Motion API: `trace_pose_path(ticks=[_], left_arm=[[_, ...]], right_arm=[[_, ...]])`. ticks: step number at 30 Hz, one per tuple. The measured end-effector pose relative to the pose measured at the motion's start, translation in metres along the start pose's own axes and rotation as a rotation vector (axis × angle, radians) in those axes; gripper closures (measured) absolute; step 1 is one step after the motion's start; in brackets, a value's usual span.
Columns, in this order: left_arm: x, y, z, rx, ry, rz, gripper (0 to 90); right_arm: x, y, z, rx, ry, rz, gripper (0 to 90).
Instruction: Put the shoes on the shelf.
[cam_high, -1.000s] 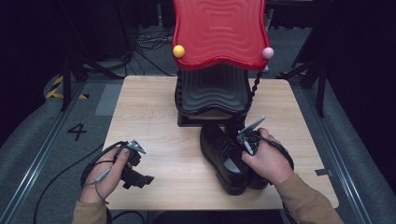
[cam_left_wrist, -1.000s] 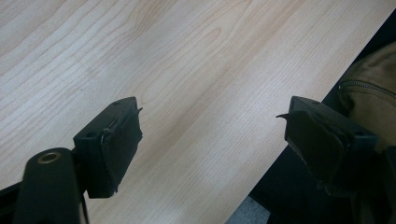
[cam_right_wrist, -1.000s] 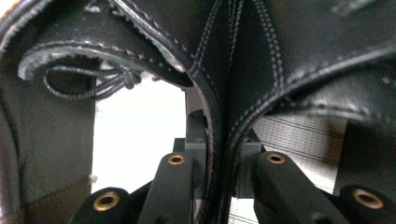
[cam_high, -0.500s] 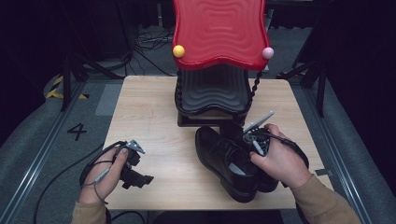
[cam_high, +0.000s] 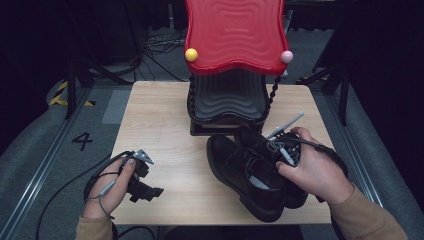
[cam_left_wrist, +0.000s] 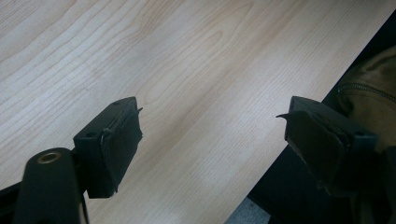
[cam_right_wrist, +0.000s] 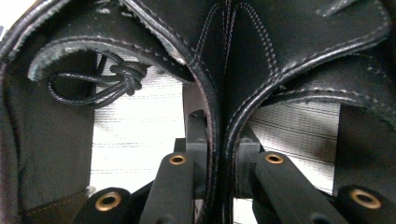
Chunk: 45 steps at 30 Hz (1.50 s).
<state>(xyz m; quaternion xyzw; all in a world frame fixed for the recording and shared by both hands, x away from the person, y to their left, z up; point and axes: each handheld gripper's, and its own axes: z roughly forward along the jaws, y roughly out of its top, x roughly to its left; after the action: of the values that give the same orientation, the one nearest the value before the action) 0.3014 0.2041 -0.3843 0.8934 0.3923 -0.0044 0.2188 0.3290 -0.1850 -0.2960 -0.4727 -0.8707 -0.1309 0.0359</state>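
The tabletop (cam_high: 165, 135) carries a red-topped rack (cam_high: 235, 35), standing beyond the right gripper (cam_high: 280, 145). A pair of black shoes (cam_high: 250, 175) lies beneath that gripper; their adjoining inner walls (cam_right_wrist: 219, 116) are pinched together between its jaws, a detail supplied by the right gripper view. The grasp is judged done; lifting and placing are judged to remain. The left gripper (cam_left_wrist: 212, 140) is held spread over bare wood, nothing between its jaws.
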Motion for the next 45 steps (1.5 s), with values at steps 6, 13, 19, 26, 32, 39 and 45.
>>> trace_pose_path(ticks=[6, 13, 19, 26, 32, 39, 45], left_arm=[[0.0, -0.001, -0.001, -0.004, 0.0, -0.001, 19.1], [0.001, -0.001, -0.001, -0.006, 0.005, 0.004, 19.1], [0.001, -0.001, -0.002, -0.009, 0.0, -0.002, 19.1], [0.001, -0.002, -0.003, -0.01, 0.0, -0.006, 19.1], [0.001, -0.002, -0.003, -0.01, -0.001, -0.006, 19.1], [0.001, -0.003, -0.003, -0.012, -0.002, -0.012, 19.1], [0.003, -0.004, -0.003, -0.016, -0.001, -0.011, 19.1]], right_arm=[[-0.002, 0.003, -0.018, -0.015, 0.007, -0.004, 81.7], [-0.001, 0.008, -0.036, -0.017, 0.001, -0.005, 81.7], [-0.001, 0.012, -0.055, -0.024, -0.009, -0.007, 81.7], [0.003, 0.015, -0.077, -0.042, -0.01, -0.016, 81.4], [0.007, 0.016, -0.094, -0.06, -0.003, -0.029, 81.3], [0.013, 0.019, -0.114, -0.074, -0.01, -0.042, 81.3], [0.016, 0.025, -0.133, -0.081, -0.003, -0.051, 81.3]])
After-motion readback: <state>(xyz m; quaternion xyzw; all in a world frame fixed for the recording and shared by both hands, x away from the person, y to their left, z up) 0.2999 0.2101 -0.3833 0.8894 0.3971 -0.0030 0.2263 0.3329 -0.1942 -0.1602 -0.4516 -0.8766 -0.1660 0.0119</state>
